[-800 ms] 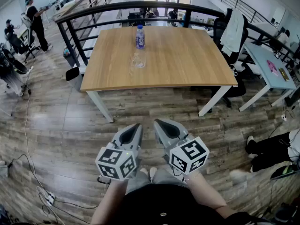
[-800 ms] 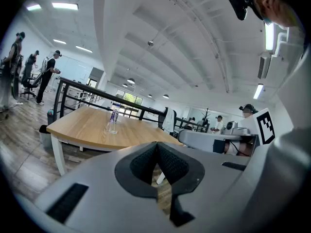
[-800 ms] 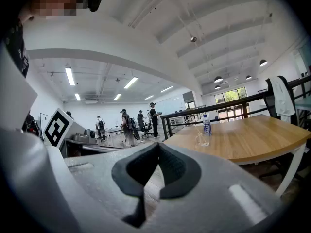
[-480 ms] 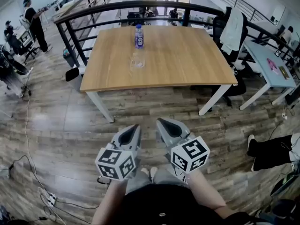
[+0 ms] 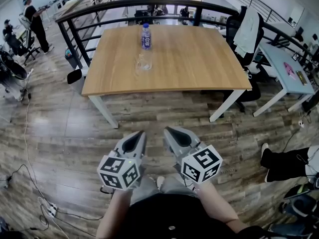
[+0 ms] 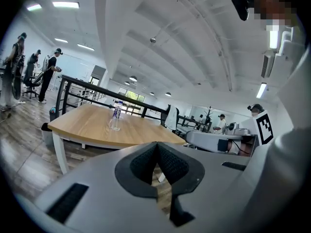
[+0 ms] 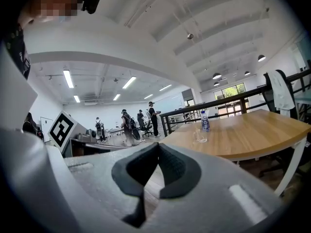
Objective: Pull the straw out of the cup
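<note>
**Head view:** The left gripper (image 5: 138,135) and the right gripper (image 5: 171,132) are held side by side low in the picture, over the wood-plank floor (image 5: 60,133) in front of the wooden table (image 5: 199,63). Both are well short of the table's near edge. Each gripper's jaws are drawn together to a closed point with nothing in them. A clear cup (image 5: 144,61) stands on the table, left of its middle. A water bottle (image 5: 145,36) stands upright just behind the cup, toward the table's far edge. The straw is too small to make out. A black railing (image 5: 119,5) runs behind the table, and an office chair (image 5: 244,31) draped in white cloth stands at the table's right end.

**Left gripper view:** The jaws meet at their tips and hold nothing. Beyond them are the table (image 6: 92,127), the cup (image 6: 114,123) and the bottle (image 6: 117,108) behind it.

**Right gripper view:** These jaws also meet at their tips and hold nothing. The table (image 7: 243,130) lies to the right, with the cup (image 7: 199,136) and the bottle (image 7: 204,121) on it.
</note>
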